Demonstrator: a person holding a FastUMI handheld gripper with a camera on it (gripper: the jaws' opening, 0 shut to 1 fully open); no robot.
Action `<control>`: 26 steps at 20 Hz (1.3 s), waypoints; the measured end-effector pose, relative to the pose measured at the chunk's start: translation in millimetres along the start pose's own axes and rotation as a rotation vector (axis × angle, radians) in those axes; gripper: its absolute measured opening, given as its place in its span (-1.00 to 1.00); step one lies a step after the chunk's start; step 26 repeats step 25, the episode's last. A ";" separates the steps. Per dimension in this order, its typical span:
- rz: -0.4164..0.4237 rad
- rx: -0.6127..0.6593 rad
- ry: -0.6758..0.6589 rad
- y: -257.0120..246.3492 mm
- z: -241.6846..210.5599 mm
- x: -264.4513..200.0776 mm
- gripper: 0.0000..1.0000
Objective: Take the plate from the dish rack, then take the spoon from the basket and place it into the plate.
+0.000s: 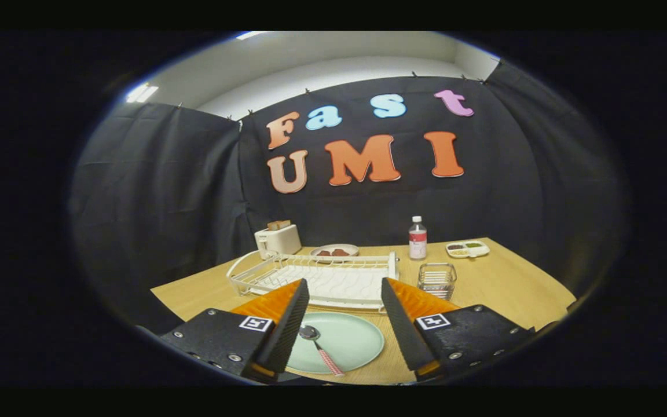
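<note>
The gripper (345,289) has its two fingers spread wide apart, and they hold nothing. Between the fingers, down at 6 o'clock, a light green plate (351,341) lies flat on the wooden table (501,289). A spoon (317,343) lies in the plate. Its shiny bowl is near the left finger, and its striped pink handle points to about 5 o'clock, out over the plate's near rim.

Just past the fingertips, at 12 o'clock from the plate, sits the white wire dish rack (316,278). No dishes stand in it. At about 2 o'clock from the plate, just beside the rack's right end, stands a small wire basket (436,280).

Farther back on the table, at 11 o'clock, is a white toaster (277,238) with bread sticking out of the top. Behind the rack is a small plate with brown food (334,251) on it. At 1 o'clock stands a clear bottle (417,238) with a white cap. To the right of the bottle lies a white tray with little food parts (468,249)
</note>
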State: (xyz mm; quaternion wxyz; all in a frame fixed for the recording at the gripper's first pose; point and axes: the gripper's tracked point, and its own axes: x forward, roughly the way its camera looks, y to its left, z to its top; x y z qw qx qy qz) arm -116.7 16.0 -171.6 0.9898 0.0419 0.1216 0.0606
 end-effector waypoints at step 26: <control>-0.138 -0.108 -0.271 39.4 129.1 -65.9 0.86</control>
